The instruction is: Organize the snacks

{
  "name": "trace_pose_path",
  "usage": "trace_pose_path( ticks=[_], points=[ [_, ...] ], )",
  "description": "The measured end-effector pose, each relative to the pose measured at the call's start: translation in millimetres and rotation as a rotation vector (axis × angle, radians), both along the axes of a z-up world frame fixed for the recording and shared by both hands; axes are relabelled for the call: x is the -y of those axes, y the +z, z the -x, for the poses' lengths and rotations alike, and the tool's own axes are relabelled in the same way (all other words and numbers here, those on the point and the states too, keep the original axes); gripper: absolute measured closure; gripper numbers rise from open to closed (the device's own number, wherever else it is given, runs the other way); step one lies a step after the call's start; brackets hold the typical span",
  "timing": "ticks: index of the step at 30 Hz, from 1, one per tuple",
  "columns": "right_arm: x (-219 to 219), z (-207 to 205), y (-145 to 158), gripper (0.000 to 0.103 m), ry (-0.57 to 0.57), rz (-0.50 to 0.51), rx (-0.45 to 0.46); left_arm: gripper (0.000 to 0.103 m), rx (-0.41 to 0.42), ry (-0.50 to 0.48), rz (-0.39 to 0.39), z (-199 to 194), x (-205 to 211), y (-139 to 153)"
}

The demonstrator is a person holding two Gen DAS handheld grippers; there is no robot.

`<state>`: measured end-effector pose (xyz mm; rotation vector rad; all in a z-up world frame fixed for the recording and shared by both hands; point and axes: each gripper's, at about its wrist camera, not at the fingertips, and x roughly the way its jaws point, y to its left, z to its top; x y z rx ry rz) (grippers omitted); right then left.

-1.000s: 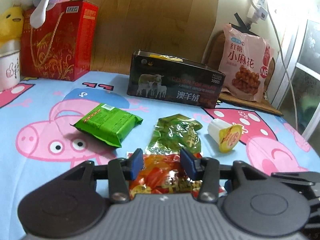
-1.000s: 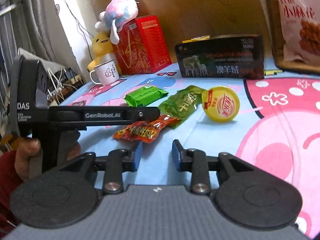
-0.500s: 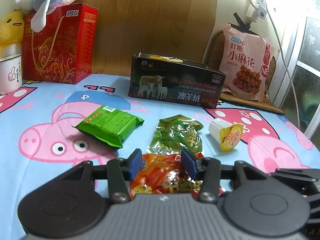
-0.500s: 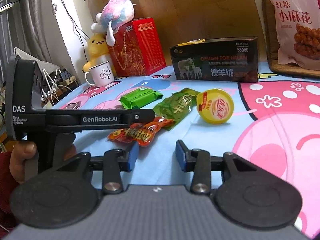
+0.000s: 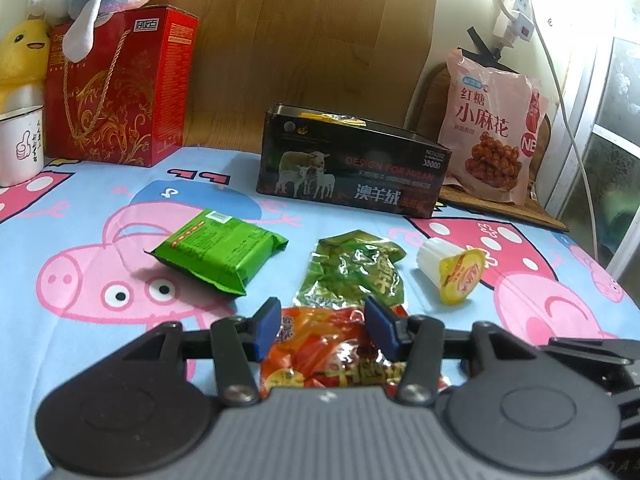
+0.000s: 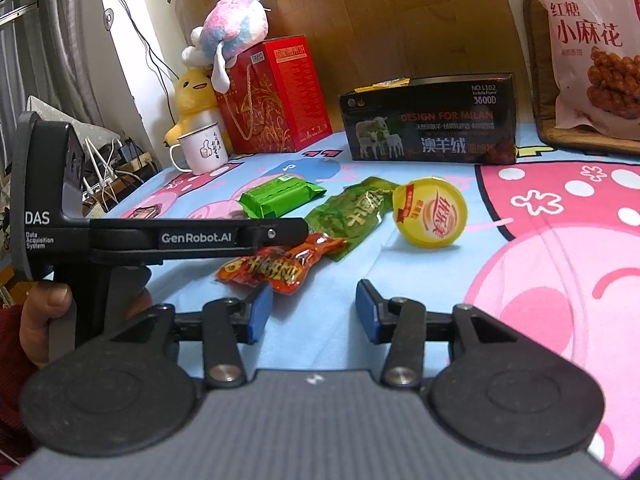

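Blue pads on both grippers stand a little wider apart than a second ago: the left gripper [image 5: 322, 330] and the right gripper [image 6: 306, 312] have each just been opening their jaws, the right more markedly. Nothing else on the bed has shifted.

Between the left gripper's fingers sits the far end of the red-orange snack packet [image 5: 332, 356], lying flat on the cartoon-pig sheet [image 5: 80, 292]; the pads flank it with a gap on each side and do not press it, so the jaws are released. Seen from the right wrist, that gripper hovers just above the same packet [image 6: 276, 266], held by a hand [image 6: 44, 316] in a dark red sleeve. The right gripper is also released, with only bare sheet between its fingers; the packet lies just ahead of its left pad.

Beyond the packet, touching its far end, is a crinkled green pouch [image 5: 354, 272]. To its left lies a green wrapped bar [image 5: 218, 254], to its right a jelly cup [image 5: 450, 272] tipped on its side. Farther back stands an open black box [image 5: 352, 166], with a yellow wrapper showing inside.
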<state>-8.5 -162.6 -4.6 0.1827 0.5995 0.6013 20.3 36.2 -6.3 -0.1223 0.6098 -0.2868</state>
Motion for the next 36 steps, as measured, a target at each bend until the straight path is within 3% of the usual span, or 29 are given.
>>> trace_pose_path(
  ticks=[6, 36],
  points=[
    [0, 0, 1, 0.054, -0.007, -0.002, 0.001, 0.054, -0.002, -0.015, 0.01, 0, 1, 0],
    [27, -2, 2, 0.052, -0.245, -0.097, 0.022, 0.046, -0.019, -0.042, 0.056, -2, -2, 0]
  ],
)
